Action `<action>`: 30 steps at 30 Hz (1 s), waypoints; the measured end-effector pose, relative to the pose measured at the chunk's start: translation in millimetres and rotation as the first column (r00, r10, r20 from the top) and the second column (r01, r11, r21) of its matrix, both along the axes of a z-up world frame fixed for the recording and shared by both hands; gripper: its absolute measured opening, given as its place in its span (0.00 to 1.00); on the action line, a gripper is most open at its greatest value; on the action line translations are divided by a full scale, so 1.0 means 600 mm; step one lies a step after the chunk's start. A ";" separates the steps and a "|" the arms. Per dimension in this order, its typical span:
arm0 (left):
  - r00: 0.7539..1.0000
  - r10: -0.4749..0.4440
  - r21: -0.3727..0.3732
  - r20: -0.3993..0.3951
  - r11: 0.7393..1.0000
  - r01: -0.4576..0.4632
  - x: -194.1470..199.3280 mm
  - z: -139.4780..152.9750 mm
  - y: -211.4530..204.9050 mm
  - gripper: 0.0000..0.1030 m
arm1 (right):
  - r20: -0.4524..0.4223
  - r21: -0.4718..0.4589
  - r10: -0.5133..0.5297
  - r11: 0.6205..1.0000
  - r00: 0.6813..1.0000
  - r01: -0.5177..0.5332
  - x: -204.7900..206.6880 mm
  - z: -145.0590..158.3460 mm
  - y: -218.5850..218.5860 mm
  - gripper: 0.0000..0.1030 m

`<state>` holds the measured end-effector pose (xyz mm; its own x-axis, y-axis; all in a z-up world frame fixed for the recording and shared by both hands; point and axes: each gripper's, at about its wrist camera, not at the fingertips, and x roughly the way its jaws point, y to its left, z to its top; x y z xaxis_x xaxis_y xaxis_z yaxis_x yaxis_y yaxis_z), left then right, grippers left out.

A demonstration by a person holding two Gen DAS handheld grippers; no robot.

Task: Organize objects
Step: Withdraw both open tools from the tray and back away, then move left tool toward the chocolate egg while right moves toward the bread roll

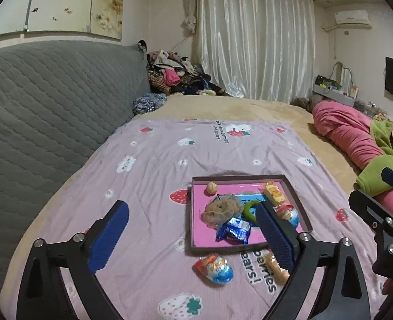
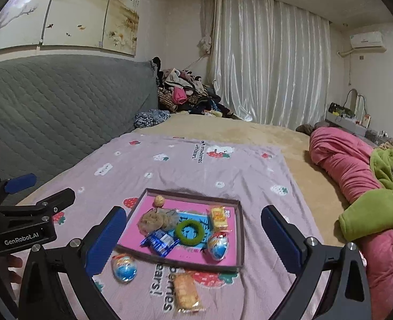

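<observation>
A pink-bottomed tray point(image 1: 197, 229) point(image 2: 237, 242) lies on the purple strawberry blanket. In it are a beige scrunchie point(image 1: 220, 209) point(image 2: 153, 220), a green ring point(image 2: 189, 232), a blue snack packet point(image 1: 233, 230) point(image 2: 160, 241), a yellow packet point(image 1: 275, 193) point(image 2: 219, 217), a foil egg point(image 2: 217, 245) and a small round ball point(image 1: 211, 187) point(image 2: 159, 200). In front of the tray lie a second foil egg point(image 1: 216, 268) point(image 2: 124, 268) and an orange biscuit packet point(image 2: 187, 294) point(image 1: 277, 268). My left gripper point(image 1: 193, 226) is open and empty above them. My right gripper point(image 2: 193, 229) is open and empty over the tray.
A grey quilted headboard point(image 1: 49, 106) runs along the left. A pink and green duvet point(image 2: 356, 186) is heaped at the right. A clothes pile point(image 1: 175, 77) lies at the back by the curtain. The tan bedsheet point(image 1: 236, 109) extends beyond the blanket.
</observation>
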<state>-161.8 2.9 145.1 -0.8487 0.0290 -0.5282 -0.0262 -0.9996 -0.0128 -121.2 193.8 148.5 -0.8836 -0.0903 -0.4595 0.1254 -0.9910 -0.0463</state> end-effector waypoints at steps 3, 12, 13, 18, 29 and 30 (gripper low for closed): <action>1.000 0.000 0.014 -0.005 1.000 0.001 0.021 0.009 -0.002 0.96 | 0.004 -0.005 0.003 1.000 1.000 -0.003 0.020 0.006 0.002 0.99; 0.998 -0.057 -0.009 -0.001 0.998 0.057 0.081 0.025 0.014 0.96 | -0.001 -0.007 0.023 1.000 1.000 -0.023 0.082 0.027 0.010 0.99; 0.999 -0.053 -0.019 -0.007 0.998 0.053 0.087 0.025 0.017 0.96 | -0.001 -0.003 0.025 1.000 1.000 -0.025 0.089 0.028 0.010 0.99; 1.000 -0.024 -0.083 -0.008 0.996 0.023 0.109 0.022 0.027 0.96 | 0.000 0.000 0.025 1.000 1.000 -0.025 0.116 0.027 0.014 0.99; 0.999 -0.001 -0.090 0.042 0.996 0.005 0.140 -0.022 0.016 0.97 | 0.022 0.019 0.043 0.999 0.999 -0.043 0.164 -0.004 0.009 0.99; 0.999 0.001 -0.091 0.045 0.996 0.004 0.143 -0.027 0.016 0.97 | 0.023 0.019 0.044 0.999 0.999 -0.044 0.165 -0.007 0.008 0.99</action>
